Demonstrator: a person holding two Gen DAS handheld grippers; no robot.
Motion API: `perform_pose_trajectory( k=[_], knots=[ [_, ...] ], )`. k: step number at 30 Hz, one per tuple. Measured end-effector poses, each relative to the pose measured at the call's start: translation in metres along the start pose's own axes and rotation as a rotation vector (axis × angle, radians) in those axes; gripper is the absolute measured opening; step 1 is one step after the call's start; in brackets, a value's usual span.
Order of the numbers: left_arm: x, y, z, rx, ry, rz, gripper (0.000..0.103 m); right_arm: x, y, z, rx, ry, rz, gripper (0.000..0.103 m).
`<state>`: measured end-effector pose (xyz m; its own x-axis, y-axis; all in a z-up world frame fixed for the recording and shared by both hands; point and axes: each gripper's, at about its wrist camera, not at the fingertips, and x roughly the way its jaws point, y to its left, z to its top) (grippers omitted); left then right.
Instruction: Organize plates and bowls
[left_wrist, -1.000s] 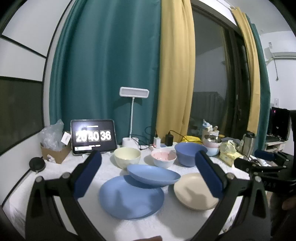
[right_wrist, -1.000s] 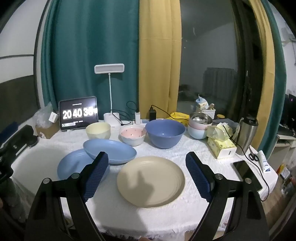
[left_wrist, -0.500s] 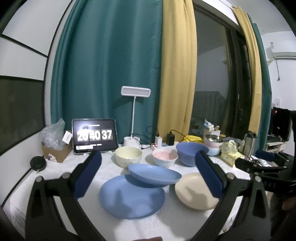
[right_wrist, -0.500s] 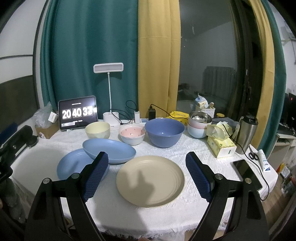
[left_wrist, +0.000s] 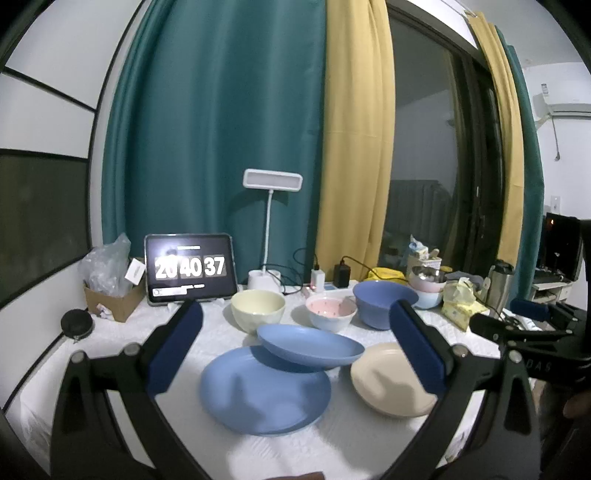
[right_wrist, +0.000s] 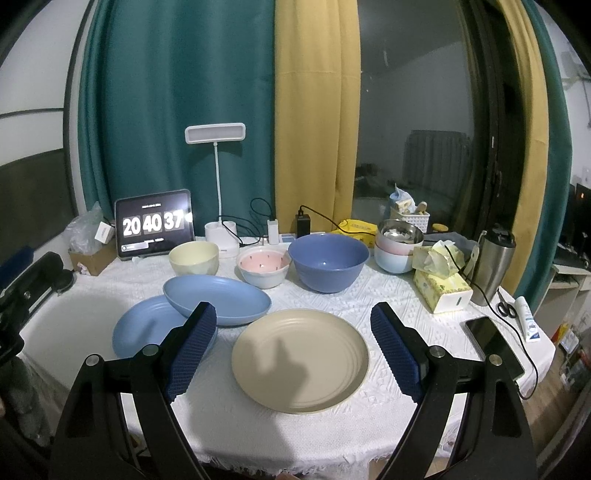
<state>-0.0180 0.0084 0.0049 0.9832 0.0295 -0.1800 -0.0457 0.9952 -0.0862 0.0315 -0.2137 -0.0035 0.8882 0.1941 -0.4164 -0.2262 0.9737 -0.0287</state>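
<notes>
On the white tablecloth (right_wrist: 332, 435), the cream plate (right_wrist: 300, 360) lies flat at twelve o'clock from the right gripper (right_wrist: 293, 350), low between its widely spread blue pads and touched by neither. From the left gripper (left_wrist: 295, 345), equally spread and holding nothing, the flat blue plate (left_wrist: 264, 395) sits dead ahead with the shallow blue dish (left_wrist: 310, 345) tilted on its far edge, though how much of the dish rests on the cloth is hard to judge. Further out stand the cream bowl (right_wrist: 194, 258) at eleven o'clock, the pink bowl (right_wrist: 264, 266) and the large blue bowl (right_wrist: 328, 262) near twelve.
</notes>
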Motion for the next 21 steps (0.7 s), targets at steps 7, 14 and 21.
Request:
perform_pose_trajectory(
  k=[7,14,21],
  knots=[
    [0.0008,0.0011,-0.0005,-0.005,0.001,-0.003,0.102,0.0017,-0.0007,-0.0029,0.005,0.003,-0.003,0.089],
    [-0.0005,0.0028,-0.0024,-0.002,0.003,-0.003,0.102,0.0018,-0.0027,-0.0082,0.019,-0.004,-0.008,0.089],
    [0.0004,0.0022,-0.0013,-0.003,0.005,-0.002,0.102,0.0018,-0.0034,-0.0073,0.021,-0.002,-0.007,0.089]
  ],
)
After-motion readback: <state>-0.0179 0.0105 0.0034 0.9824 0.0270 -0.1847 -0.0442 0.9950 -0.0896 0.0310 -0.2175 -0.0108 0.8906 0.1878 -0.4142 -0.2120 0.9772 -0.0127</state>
